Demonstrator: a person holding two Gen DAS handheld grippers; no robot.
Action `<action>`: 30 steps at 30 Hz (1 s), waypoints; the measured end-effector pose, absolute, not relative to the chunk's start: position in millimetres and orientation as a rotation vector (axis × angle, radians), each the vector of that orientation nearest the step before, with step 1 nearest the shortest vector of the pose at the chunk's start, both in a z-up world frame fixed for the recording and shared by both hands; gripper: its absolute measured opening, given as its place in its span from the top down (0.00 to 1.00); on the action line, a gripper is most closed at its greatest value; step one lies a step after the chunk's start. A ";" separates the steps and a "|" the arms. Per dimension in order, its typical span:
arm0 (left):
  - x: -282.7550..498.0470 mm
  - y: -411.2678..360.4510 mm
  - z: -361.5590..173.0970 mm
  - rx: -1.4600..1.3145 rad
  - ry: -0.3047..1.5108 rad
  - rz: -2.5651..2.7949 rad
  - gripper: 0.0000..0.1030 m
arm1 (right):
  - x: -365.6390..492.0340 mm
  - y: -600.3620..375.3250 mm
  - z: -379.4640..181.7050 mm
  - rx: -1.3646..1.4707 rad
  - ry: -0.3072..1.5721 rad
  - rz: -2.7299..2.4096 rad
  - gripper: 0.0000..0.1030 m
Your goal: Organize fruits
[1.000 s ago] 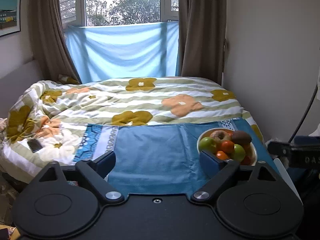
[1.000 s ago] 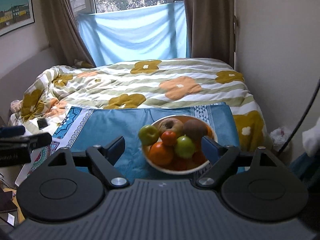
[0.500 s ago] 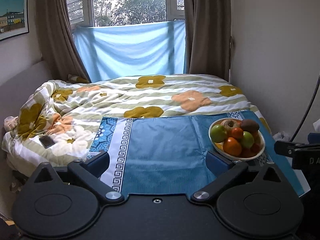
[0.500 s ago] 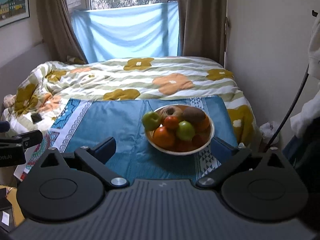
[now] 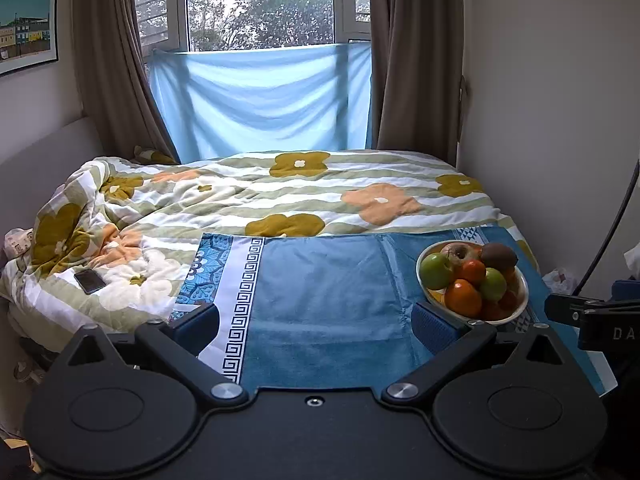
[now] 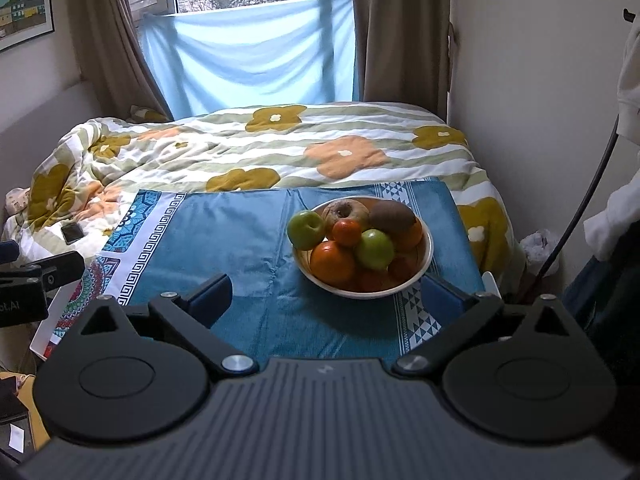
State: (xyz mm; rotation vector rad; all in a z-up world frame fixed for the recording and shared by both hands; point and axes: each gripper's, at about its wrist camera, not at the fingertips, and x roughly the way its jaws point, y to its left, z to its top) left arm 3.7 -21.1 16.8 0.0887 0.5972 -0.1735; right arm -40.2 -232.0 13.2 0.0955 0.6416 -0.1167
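Nearest in each wrist view are the two tongs, both spread wide with nothing between their pads; each has just been opening to that width. The left gripper (image 5: 316, 322) hangs over the bare middle of a blue cloth (image 5: 328, 300), and the right gripper (image 6: 326, 296) hangs over the same cloth just short of the bowl (image 6: 428, 256), its right finger close beside the bowl's near rim. The white bowl sits on the right part of the cloth, piled with fruit: two green apples (image 6: 306, 230), oranges (image 6: 333, 263), a small tomato-red fruit (image 6: 347, 232), a brown kiwi (image 6: 392, 219) and a wrinkled brownish apple (image 6: 345, 212). Beyond the cloth lies a flowered quilt (image 5: 280, 196) with a phone (image 5: 90, 281) on its left side. Farthest back, a pale blue sheet (image 5: 260, 100) hangs across the window between brown curtains (image 5: 112, 60).
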 end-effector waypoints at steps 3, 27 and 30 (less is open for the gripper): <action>4.3 -21.4 16.7 0.088 0.598 -0.173 0.00 | -39.8 -231.7 12.4 0.095 0.645 -0.119 0.00; 11.3 -20.8 12.0 0.095 0.617 -0.156 0.00 | -31.8 -232.3 5.9 0.106 0.676 -0.115 0.00; 11.7 -21.1 12.1 0.097 0.617 -0.156 0.00 | -31.6 -232.0 5.6 0.108 0.677 -0.115 0.00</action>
